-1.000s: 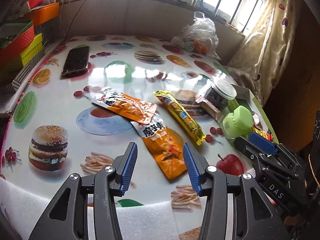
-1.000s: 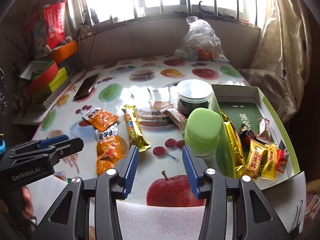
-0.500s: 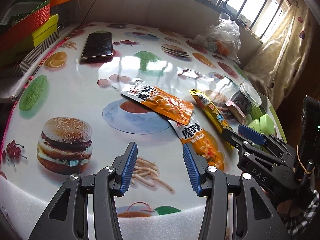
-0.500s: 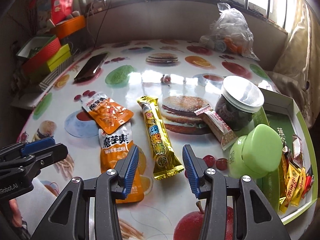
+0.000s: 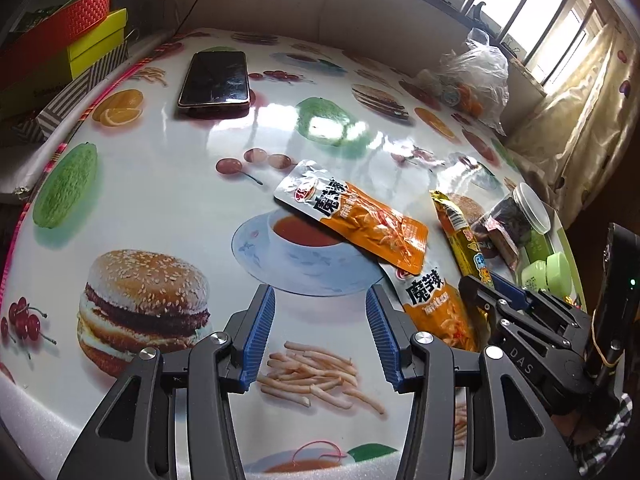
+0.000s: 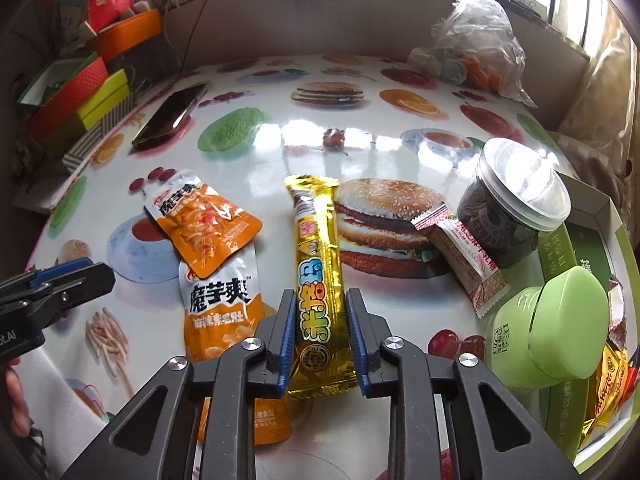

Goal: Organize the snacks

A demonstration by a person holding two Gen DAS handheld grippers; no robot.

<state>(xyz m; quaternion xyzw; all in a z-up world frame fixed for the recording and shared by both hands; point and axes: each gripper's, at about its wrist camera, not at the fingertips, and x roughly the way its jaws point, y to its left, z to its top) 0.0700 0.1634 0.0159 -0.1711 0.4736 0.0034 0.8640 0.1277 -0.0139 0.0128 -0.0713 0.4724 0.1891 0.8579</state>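
Note:
A long yellow snack bar (image 6: 318, 248) lies on the food-print tablecloth, its near end between the blue pads of my right gripper (image 6: 320, 300). The jaws are closing and the pads press its sides. Left of it lie two orange pouches, one (image 6: 204, 220) overlapping the other (image 6: 220, 308). In the left wrist view my left gripper (image 5: 320, 296) stands open over printed fries with nothing between its fingers. The pouches (image 5: 360, 220) lie ahead to its right, and the right gripper (image 5: 480, 284) shows at the far right.
A green-edged box (image 6: 600, 216) with small sweets stands at the right, with a green jar (image 6: 560, 328) against it. A clear-lidded jar (image 6: 512, 208) and a pink wrapped bar (image 6: 464, 252) lie nearby. A phone (image 5: 216, 78), stacked boxes (image 5: 72, 40) and a plastic bag (image 6: 476, 48) line the far edges.
My right gripper came forward and down over the yellow bar and its jaws narrowed onto it. My left gripper moved leftward and lower, so the pouches now sit to its right.

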